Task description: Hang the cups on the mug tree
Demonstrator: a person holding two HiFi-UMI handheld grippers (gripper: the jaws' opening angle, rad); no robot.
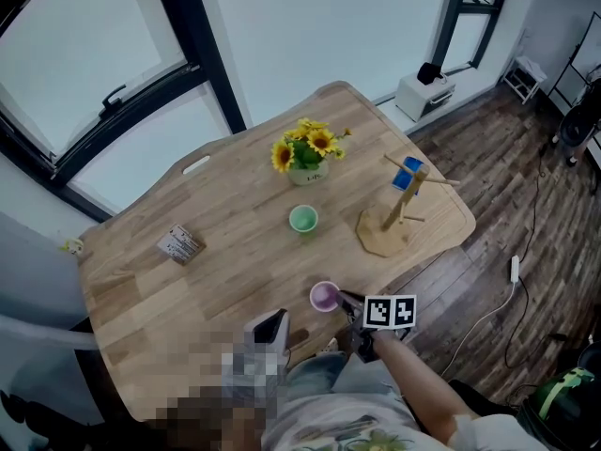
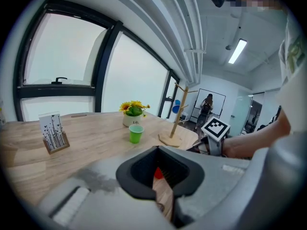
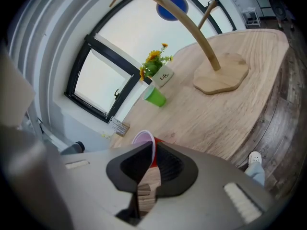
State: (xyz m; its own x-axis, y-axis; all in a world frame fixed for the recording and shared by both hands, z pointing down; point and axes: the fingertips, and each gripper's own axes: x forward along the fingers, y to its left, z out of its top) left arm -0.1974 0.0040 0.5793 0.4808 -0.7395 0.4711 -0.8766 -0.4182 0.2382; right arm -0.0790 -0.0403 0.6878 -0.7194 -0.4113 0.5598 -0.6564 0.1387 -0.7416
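A purple cup (image 1: 325, 296) stands near the table's front edge. My right gripper (image 1: 344, 300) is shut on its rim; in the right gripper view the cup's wall (image 3: 144, 139) is pinched between the jaws (image 3: 151, 152). A green cup (image 1: 303, 219) stands upright mid-table. The wooden mug tree (image 1: 399, 216) stands at the right end with a blue cup (image 1: 408, 174) hanging on a peg. My left gripper (image 1: 270, 326) hovers at the front edge, left of the purple cup, jaws close together and empty (image 2: 162, 180).
A pot of yellow flowers (image 1: 305, 153) stands behind the green cup. A small card holder (image 1: 178, 244) sits at the left. The wooden table (image 1: 235, 271) ends just right of the mug tree, with plank floor and cables below.
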